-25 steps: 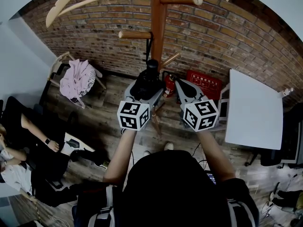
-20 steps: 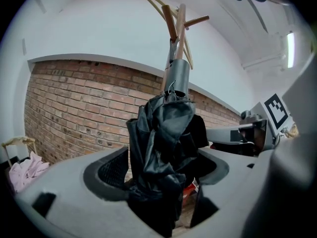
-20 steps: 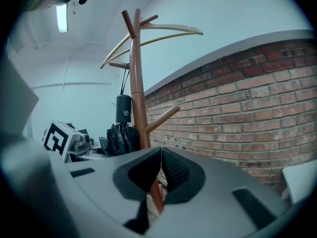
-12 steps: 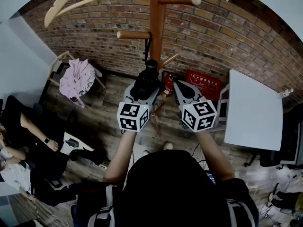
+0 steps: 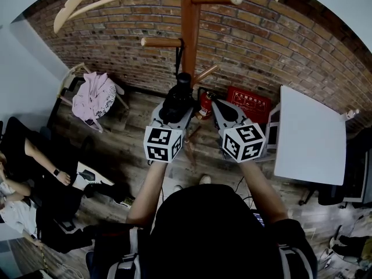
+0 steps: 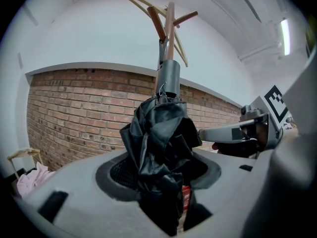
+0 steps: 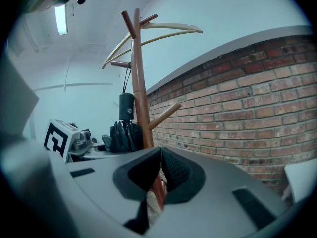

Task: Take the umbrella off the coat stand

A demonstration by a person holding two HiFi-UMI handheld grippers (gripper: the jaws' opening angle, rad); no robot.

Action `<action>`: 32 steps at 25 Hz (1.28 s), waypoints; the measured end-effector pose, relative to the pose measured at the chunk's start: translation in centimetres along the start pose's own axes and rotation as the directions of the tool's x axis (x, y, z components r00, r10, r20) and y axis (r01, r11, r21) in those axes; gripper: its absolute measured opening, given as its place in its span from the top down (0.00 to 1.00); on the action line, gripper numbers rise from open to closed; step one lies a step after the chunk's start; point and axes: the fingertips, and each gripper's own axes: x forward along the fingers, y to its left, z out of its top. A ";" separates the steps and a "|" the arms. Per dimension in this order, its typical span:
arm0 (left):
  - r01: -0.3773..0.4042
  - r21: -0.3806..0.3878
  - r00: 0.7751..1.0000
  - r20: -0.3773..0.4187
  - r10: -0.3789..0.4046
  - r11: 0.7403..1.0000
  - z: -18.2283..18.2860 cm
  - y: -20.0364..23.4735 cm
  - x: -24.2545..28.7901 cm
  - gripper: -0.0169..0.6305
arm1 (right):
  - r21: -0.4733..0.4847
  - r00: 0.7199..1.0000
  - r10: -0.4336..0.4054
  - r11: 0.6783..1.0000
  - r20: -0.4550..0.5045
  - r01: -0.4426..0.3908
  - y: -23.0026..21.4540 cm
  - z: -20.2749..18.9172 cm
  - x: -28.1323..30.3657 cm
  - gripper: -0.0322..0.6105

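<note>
A folded black umbrella (image 5: 185, 81) hangs by its strap from a peg of the wooden coat stand (image 5: 190, 28). My left gripper (image 5: 176, 104) is level with the bunched canopy (image 6: 158, 143). Its jaws are closing around the fabric, which lies against the left pad while a gap shows on the right. The umbrella's grey handle (image 6: 168, 78) points up along the coat stand's pole (image 6: 170, 33). My right gripper (image 5: 216, 104) hangs just right of the umbrella (image 7: 121, 135) with its pads (image 7: 173, 167) together and nothing in them (image 7: 161, 155). The pole (image 7: 138, 83) rises behind it.
A red fire extinguisher (image 5: 206, 104) and a red box (image 5: 250, 103) stand at the foot of the brick wall. A white table (image 5: 311, 135) is at the right. A chair with pink clothes (image 5: 93, 97) and a seated person (image 5: 35, 173) are at the left.
The left jaws have drawn in around the umbrella's canopy. Both hands stay where they were.
</note>
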 end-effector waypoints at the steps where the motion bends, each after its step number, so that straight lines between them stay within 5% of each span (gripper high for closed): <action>1: 0.000 0.001 1.000 0.000 0.000 1.000 0.0 0.0 0.0 0.58 | 0.000 1.000 0.000 1.000 0.000 0.000 0.0 0.0 0.0 0.90; 32: -0.012 -0.031 1.000 0.001 0.012 0.999 1.6 0.5 -1.2 0.59 | 0.023 0.999 0.036 0.999 0.016 -0.037 0.6 0.8 0.6 0.90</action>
